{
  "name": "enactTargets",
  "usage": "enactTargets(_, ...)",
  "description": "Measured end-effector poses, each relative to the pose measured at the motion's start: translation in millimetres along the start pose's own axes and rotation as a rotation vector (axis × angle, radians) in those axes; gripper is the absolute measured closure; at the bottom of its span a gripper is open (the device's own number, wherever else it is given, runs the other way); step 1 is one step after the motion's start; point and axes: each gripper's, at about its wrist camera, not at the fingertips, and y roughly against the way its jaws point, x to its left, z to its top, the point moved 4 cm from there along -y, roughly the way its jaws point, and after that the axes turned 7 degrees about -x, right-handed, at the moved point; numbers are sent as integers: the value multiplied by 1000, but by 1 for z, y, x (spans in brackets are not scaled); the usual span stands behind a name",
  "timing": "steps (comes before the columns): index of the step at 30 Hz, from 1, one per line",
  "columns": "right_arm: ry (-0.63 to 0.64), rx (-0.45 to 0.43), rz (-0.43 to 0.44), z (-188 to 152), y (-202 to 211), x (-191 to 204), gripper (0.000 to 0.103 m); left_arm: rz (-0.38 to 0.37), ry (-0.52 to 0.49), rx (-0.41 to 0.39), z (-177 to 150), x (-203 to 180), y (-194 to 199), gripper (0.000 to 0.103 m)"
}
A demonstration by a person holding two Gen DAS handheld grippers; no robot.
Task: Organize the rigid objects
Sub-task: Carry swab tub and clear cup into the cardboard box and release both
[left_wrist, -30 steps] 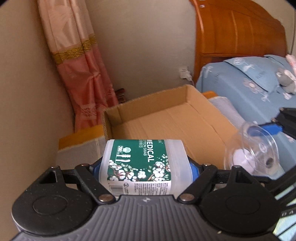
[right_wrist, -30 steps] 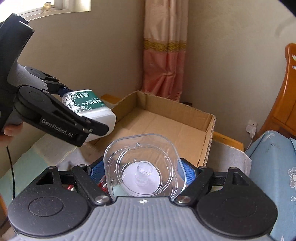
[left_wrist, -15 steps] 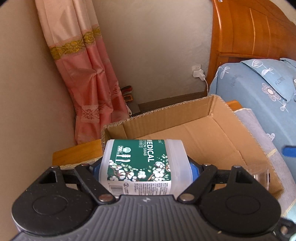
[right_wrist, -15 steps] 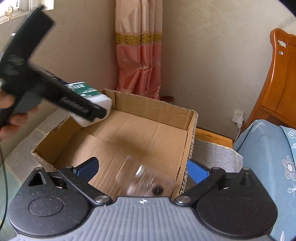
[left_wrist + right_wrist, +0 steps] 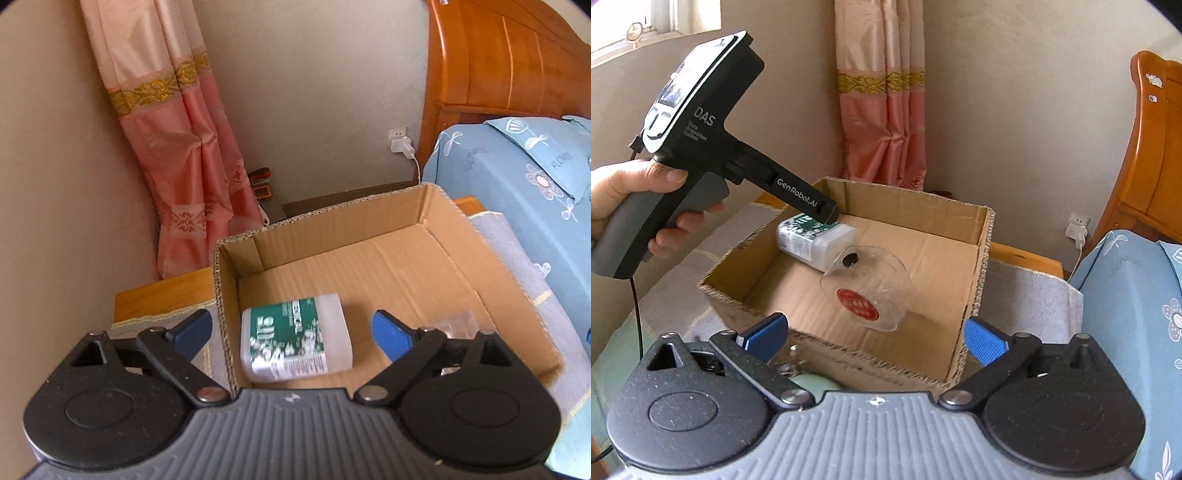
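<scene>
A white tub of medical cotton swabs with a green label (image 5: 295,341) lies on its side in the near left corner of an open cardboard box (image 5: 332,225). My left gripper (image 5: 291,332) hangs over that corner. Its jaws are opening and its blue pads stand clear of the tub on both sides. In the right wrist view a clear plastic container with a red label (image 5: 868,291) sits tilted inside the box (image 5: 916,206), leaning by the tub (image 5: 812,240). My right gripper (image 5: 875,336) is open at the box's near wall, nothing between its pads.
The box rests on a grey cloth (image 5: 1027,295) over a wooden stand. A bed with a blue flowered cover (image 5: 517,177) and wooden headboard (image 5: 498,66) is on the right. A pink curtain (image 5: 177,158) hangs behind. A person's hand (image 5: 628,192) holds the left gripper.
Both grippers went from shut to open. The swab tub left my left gripper and the clear container left my right one; both are now down inside the box.
</scene>
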Motion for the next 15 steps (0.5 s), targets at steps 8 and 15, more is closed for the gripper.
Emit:
enactTargets(8,-7,-29,-12,-11,31,20,0,-7,-13,-77,-13,0,56,5)
enactTargets(15,-59,-39,-82,-36,50,28,0,-51,-37,-125,-48,-5,95,3)
